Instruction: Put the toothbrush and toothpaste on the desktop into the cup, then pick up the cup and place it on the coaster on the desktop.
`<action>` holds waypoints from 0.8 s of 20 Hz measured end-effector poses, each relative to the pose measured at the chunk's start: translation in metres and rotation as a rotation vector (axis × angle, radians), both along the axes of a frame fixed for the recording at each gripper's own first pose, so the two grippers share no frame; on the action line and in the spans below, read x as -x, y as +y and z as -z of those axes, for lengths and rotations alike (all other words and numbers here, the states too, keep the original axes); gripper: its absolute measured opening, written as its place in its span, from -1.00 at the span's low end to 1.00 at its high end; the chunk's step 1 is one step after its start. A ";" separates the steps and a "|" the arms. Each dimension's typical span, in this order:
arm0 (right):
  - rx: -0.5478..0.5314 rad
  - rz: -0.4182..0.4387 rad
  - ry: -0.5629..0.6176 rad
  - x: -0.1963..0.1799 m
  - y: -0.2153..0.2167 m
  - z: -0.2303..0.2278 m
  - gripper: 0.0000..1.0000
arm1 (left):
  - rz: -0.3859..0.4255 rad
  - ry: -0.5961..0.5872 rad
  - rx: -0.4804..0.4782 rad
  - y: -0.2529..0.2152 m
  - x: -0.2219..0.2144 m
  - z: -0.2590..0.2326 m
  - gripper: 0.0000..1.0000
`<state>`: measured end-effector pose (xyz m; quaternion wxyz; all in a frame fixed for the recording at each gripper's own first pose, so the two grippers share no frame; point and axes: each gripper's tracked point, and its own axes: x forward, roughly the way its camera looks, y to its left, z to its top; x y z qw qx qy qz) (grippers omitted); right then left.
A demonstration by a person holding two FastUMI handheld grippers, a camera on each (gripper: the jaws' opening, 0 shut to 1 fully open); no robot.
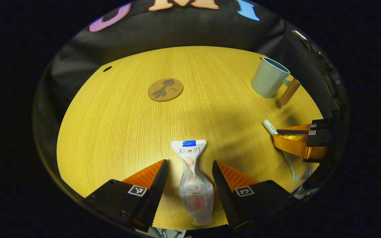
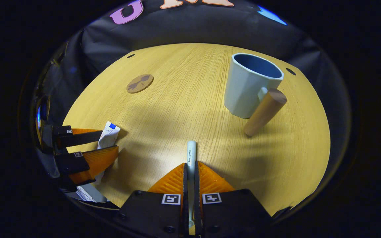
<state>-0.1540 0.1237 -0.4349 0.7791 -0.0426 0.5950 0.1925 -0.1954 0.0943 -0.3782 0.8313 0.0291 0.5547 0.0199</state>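
A white toothpaste tube (image 1: pixel 193 180) lies flat on the wooden table (image 1: pixel 111 132), between the fingers of my open left gripper (image 1: pixel 190 163), with a gap on each side. At the right, my right gripper (image 1: pixel 275 135) is shut on a white toothbrush (image 1: pixel 269 126) lying on the table. In the right gripper view the toothbrush (image 2: pixel 191 153) sticks out forward from my shut right gripper (image 2: pixel 191 167). A pale blue cup (image 2: pixel 251 86) with a wooden handle (image 2: pixel 265 112) stands upright ahead to the right. The round brown coaster (image 2: pixel 140 83) lies far left. My left gripper (image 2: pixel 110 141) straddles the toothpaste (image 2: pixel 110 130).
The cup (image 1: pixel 270 77) stands near the table's far right edge, and the coaster (image 1: pixel 165 89) lies mid-table farther back. Small round holes (image 1: pixel 107 68) mark the tabletop near its back edge. Black cloth walls the booth behind the table.
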 end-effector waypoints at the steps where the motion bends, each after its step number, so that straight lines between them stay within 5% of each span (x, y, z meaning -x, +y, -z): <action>1: 0.000 0.004 -0.002 0.000 0.000 0.000 -0.80 | 0.013 -0.003 0.005 -0.001 -0.001 -0.001 0.55; 3: -0.004 0.006 -0.020 0.000 -0.001 0.001 -0.80 | 0.032 -0.017 0.015 -0.004 -0.004 0.002 0.20; 4: -0.008 0.001 -0.034 0.000 -0.003 0.001 -0.81 | 0.024 -0.021 0.020 -0.006 -0.004 0.002 -0.17; 5: -0.011 -0.003 -0.045 0.000 0.000 -0.002 -0.81 | 0.007 -0.032 0.025 -0.001 -0.005 -0.001 -0.21; 6: -0.015 0.001 -0.046 -0.003 0.004 -0.002 -0.81 | -0.013 -0.045 0.037 0.002 -0.008 -0.002 -0.51; 7: -0.020 0.008 -0.043 -0.001 0.002 -0.001 -0.81 | -0.023 -0.053 0.045 0.001 -0.007 -0.001 -0.61; 16: -0.144 0.096 -0.055 -0.010 0.002 -0.020 -0.81 | -0.022 -0.066 0.044 0.001 -0.006 -0.001 -0.67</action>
